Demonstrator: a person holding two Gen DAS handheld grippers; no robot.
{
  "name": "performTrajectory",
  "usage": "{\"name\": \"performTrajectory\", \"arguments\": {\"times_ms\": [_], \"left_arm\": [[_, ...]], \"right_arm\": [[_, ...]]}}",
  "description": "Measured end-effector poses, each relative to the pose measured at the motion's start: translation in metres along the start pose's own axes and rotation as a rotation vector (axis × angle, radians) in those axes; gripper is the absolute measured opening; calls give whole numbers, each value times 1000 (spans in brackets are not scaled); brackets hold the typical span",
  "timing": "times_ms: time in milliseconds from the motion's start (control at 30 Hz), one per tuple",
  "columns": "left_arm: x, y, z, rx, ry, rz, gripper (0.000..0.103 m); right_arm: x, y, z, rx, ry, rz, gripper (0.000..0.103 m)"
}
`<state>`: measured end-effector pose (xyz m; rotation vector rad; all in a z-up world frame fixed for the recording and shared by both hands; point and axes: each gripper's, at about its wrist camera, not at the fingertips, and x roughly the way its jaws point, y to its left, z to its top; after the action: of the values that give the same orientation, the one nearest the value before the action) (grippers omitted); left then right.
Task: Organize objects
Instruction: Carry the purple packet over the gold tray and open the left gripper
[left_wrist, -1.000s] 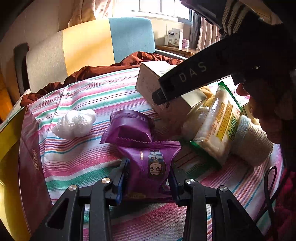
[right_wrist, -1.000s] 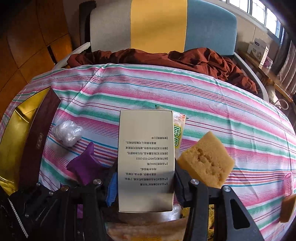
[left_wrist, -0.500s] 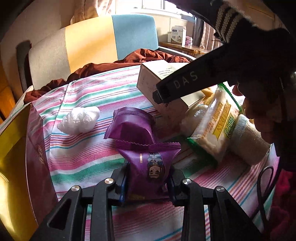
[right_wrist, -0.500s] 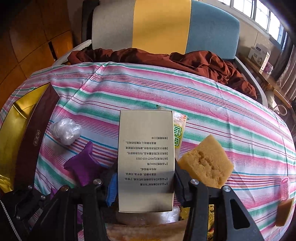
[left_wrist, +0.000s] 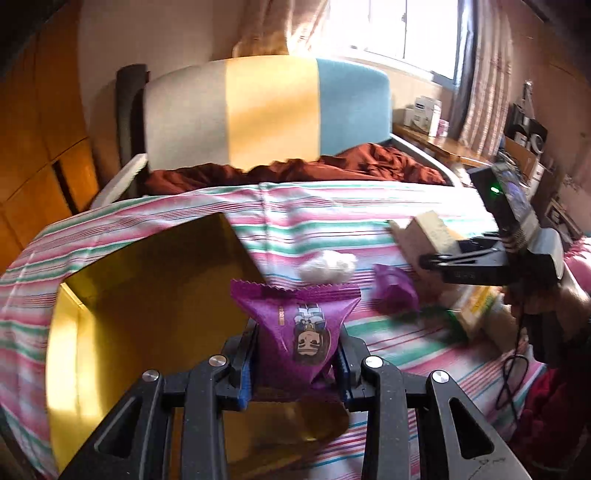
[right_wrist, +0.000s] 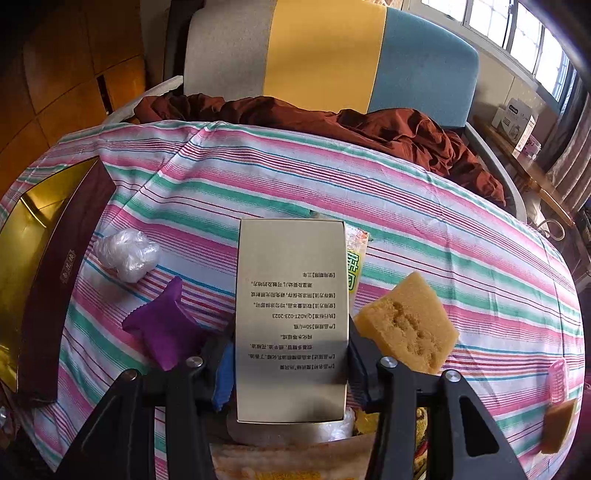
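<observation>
Left gripper (left_wrist: 295, 363): clamped on a purple snack packet (left_wrist: 299, 328), now lifted off the striped cloth (right_wrist: 424, 236) and carried left, over the open gold-lined box (left_wrist: 147, 317); a second ago it lay on the cloth beside its twin. Judged: ready to drop in.
Right gripper (right_wrist: 291, 354): unmoved, closed on a beige carton (right_wrist: 291, 314), held above the cloth.
Box: nothing visible inside.
Loose on cloth: second purple packet (right_wrist: 162, 328), crumpled plastic wad (right_wrist: 127, 253), yellow sponge (right_wrist: 406, 326), green-labelled packet (right_wrist: 355, 264).
</observation>
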<state>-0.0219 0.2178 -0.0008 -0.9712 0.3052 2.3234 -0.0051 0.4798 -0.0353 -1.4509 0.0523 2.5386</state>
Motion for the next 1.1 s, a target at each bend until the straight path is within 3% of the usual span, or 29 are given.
{"name": "performTrajectory", "arguments": {"times_ms": [133, 300, 433, 567, 833, 1100], "left_arm": [[12, 73, -8, -50, 73, 167, 35], [39, 135, -30, -160, 199, 271, 35], [50, 143, -51, -146, 267, 337, 35], [49, 145, -64, -171, 286, 357, 35], [41, 142, -74, -143, 265, 419, 38], [19, 132, -73, -167, 201, 404, 45]], "right_arm": [[-1, 2, -1, -10, -4, -14, 50], [0, 1, -1, -4, -3, -13, 50], [1, 0, -1, -8, -1, -16, 50], [1, 1, -1, -9, -2, -16, 50], [1, 2, -1, -5, -3, -20, 50], [3, 2, -2, -3, -4, -29, 50]]}}
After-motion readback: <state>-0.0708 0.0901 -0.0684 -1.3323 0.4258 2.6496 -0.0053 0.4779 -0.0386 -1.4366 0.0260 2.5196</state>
